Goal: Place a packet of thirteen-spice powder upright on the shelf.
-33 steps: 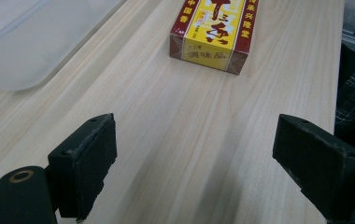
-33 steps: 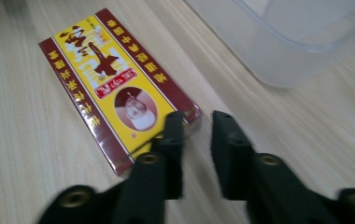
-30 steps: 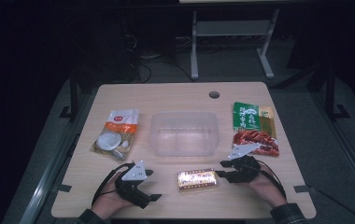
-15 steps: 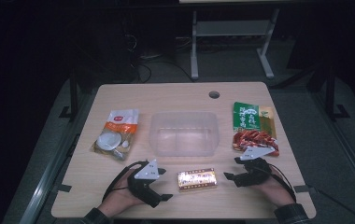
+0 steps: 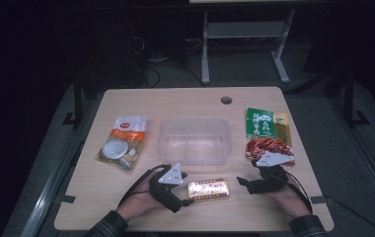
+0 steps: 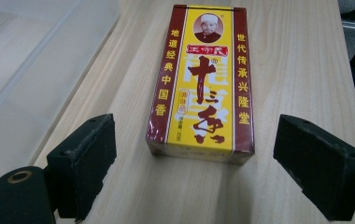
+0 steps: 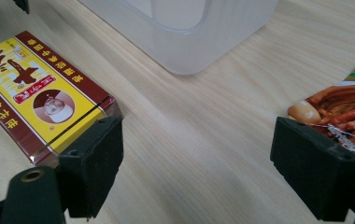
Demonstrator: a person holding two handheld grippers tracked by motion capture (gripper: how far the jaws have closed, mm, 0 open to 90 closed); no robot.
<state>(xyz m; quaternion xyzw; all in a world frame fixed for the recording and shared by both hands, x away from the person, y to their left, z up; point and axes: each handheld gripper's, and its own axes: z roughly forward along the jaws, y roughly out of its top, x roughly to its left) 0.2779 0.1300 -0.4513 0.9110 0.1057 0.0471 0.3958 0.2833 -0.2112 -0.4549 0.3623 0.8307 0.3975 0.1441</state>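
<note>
A yellow-and-red box lies flat near the table's front edge. My left gripper is at its left end, open. In the left gripper view the box's near end sits just between the wide jaws of the left gripper, and the pads do not touch it. My right gripper is a little to the right of the box, pointing left. Its jaws have just been opening. In the right gripper view the right gripper has only bare wood between its jaws, with the box beside the left jaw.
A clear plastic container stands at the table's middle, behind the box. A red food packet and a green packet lie at the right, close behind my right gripper. A white-and-orange packet lies at the left.
My left gripper has slid to the right, up to the box's left end. The box has not moved, and my right hand has stayed about where it was.
</note>
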